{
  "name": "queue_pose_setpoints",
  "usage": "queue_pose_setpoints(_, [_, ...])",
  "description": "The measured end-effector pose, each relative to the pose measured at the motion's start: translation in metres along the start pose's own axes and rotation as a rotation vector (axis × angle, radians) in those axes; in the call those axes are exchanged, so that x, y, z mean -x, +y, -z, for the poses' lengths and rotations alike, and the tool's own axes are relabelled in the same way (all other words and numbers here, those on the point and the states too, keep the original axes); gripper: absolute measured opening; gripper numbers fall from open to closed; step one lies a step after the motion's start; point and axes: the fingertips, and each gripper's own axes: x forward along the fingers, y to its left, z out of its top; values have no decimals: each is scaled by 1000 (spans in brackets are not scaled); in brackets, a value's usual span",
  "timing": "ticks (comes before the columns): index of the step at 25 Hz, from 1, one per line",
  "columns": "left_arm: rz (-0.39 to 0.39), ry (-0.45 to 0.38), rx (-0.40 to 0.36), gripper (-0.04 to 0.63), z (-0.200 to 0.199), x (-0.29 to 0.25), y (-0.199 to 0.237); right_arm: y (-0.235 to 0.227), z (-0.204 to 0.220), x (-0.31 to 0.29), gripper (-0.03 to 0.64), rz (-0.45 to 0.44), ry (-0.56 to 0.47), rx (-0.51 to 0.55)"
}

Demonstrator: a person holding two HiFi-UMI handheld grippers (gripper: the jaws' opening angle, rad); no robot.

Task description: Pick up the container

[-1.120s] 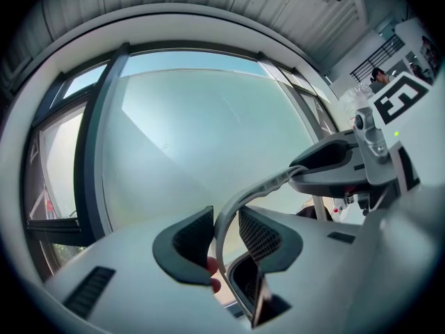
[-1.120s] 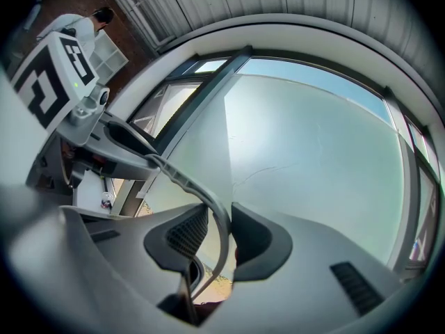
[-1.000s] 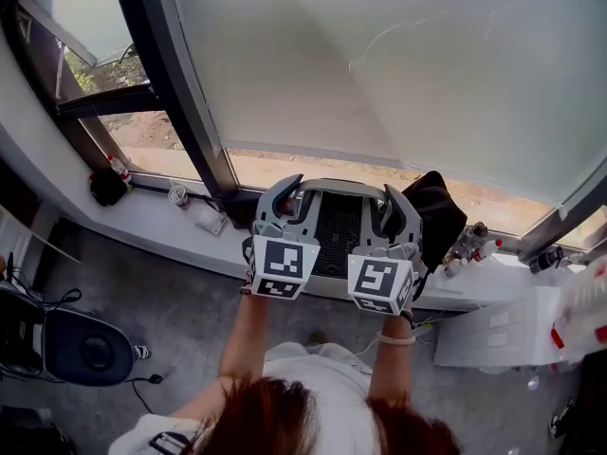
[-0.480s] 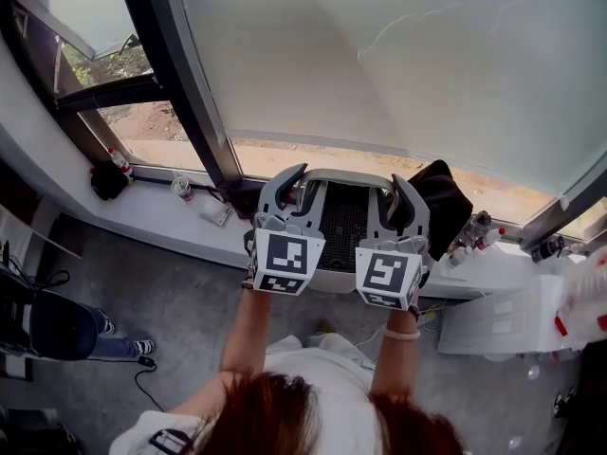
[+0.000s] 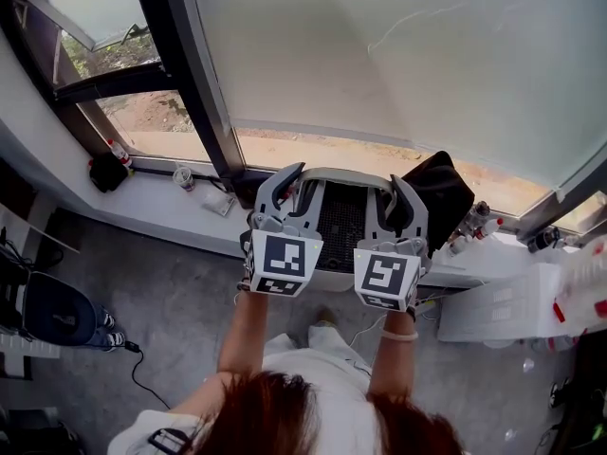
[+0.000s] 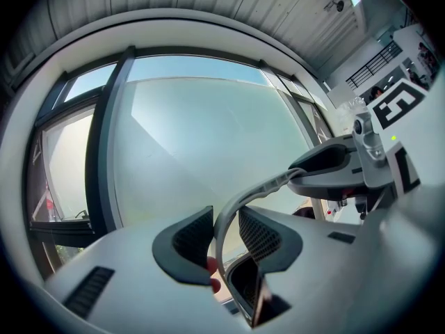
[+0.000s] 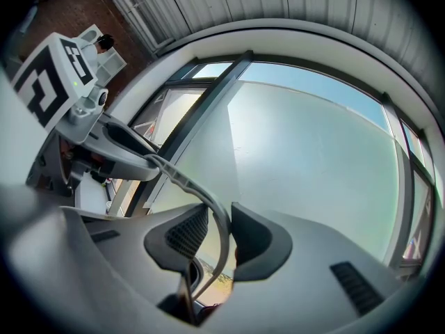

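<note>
A grey container with a black perforated floor hangs in the air between my two grippers, in front of the window sill. The left gripper is shut on the container's left rim, and the right gripper is shut on its right rim. In the left gripper view the thin grey rim runs between the dark pads and across to the right gripper. In the right gripper view the rim is pinched between the pads, with the left gripper at its far end.
The white sill carries a small bottle, a black object and a cup. A black bag and several bottles lie to the right. A dark window post rises behind. A white box stands at lower right.
Both grippers and the container between them have shifted together a little along the sill and slightly upward. The grip looks the same on both sides.
</note>
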Motion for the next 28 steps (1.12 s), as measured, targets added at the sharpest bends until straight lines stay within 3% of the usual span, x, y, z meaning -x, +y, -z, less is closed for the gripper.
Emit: queue_pose_setpoints(28, [15,-74,-14,126,-1,83,33,58,-50,45,115,46,-44,3])
